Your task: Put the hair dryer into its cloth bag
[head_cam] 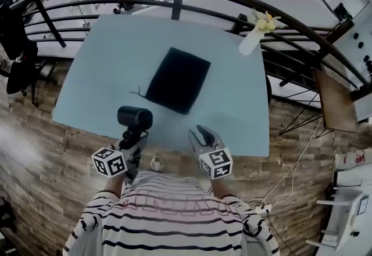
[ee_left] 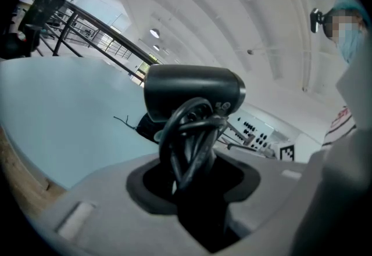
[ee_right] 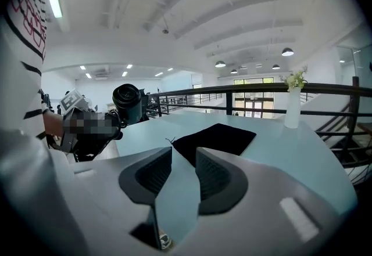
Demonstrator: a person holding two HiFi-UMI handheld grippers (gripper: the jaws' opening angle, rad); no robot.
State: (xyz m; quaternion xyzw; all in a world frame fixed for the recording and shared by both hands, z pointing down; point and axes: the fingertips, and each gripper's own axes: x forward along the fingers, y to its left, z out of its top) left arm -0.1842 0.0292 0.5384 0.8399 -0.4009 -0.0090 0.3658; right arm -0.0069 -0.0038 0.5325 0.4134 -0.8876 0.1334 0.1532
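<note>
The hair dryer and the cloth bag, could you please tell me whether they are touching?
Apart. The head view shows bare table between the hair dryer and the cloth bag.

No lettering or numbers can be read

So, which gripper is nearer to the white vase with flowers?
Right. The right gripper sits at the near edge of the table, the vase far ahead and to its right. The left gripper, holding the hair dryer, is further left, so farther from it.
</note>
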